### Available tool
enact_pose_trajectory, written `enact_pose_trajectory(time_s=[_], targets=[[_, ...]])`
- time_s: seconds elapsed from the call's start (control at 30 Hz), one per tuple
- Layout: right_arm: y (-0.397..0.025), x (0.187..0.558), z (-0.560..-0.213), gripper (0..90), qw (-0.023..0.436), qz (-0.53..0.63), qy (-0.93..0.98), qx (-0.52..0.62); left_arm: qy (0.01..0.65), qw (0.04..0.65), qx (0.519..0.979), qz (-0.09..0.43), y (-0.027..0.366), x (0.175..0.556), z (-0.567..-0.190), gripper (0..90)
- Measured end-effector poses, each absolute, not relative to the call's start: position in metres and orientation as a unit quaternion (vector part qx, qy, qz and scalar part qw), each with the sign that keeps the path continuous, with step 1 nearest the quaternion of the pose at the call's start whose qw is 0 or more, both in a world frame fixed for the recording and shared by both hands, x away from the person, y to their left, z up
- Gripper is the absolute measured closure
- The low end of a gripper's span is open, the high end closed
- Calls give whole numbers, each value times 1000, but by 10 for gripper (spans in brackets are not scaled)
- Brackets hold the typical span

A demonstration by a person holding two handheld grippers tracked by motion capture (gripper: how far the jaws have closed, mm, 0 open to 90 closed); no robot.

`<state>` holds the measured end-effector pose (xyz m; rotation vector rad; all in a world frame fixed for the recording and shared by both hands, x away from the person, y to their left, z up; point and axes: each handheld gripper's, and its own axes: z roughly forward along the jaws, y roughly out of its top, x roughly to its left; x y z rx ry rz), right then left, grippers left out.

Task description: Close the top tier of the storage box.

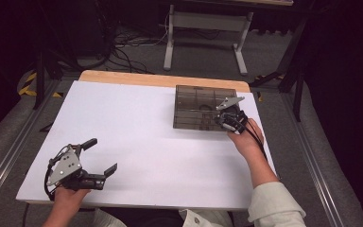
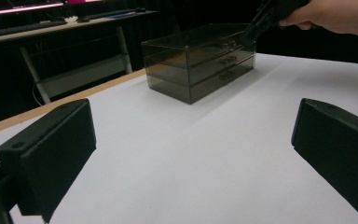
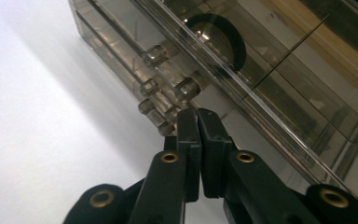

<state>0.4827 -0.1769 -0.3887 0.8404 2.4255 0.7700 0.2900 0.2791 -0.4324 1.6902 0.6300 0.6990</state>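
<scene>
A smoky see-through drawer box (image 1: 194, 97) stands at the far right of the white table (image 1: 137, 127); it has three stacked drawers (image 2: 198, 60). My right gripper (image 1: 230, 119) is at the box's front right corner. In the right gripper view its jaws (image 3: 198, 116) are pressed together with nothing between them, tips just beside the clear drawer handles (image 3: 168, 88). A dark ring-shaped item (image 3: 216, 35) lies inside the box (image 3: 279, 79). My left gripper (image 1: 101, 155) rests near the table's front left, jaws wide apart and empty (image 2: 193, 154). The right gripper (image 2: 261, 23) touches the box's far top corner.
A wooden strip (image 1: 160, 79) borders the table's far edge. Behind it stand a white-legged desk frame (image 1: 205, 33) and floor cables (image 1: 123, 47). Metal rails (image 1: 312, 161) run along both sides. Bare white surface lies between the two grippers.
</scene>
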Motion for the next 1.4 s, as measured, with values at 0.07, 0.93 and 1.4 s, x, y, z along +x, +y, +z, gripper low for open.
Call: enact_pose_trajectory(time_s=[0.07, 0.93, 1.4], targets=[[-178, 476, -383, 872, 231, 288, 880, 300, 268, 567, 720, 297, 279, 290, -432, 6], [-182, 427, -350, 762, 239, 352, 866, 262, 268, 564, 722, 296, 277, 291, -433, 6], [-186, 387, -347, 385, 233, 448, 830, 237, 271, 567, 720, 293, 278, 291, -433, 6]])
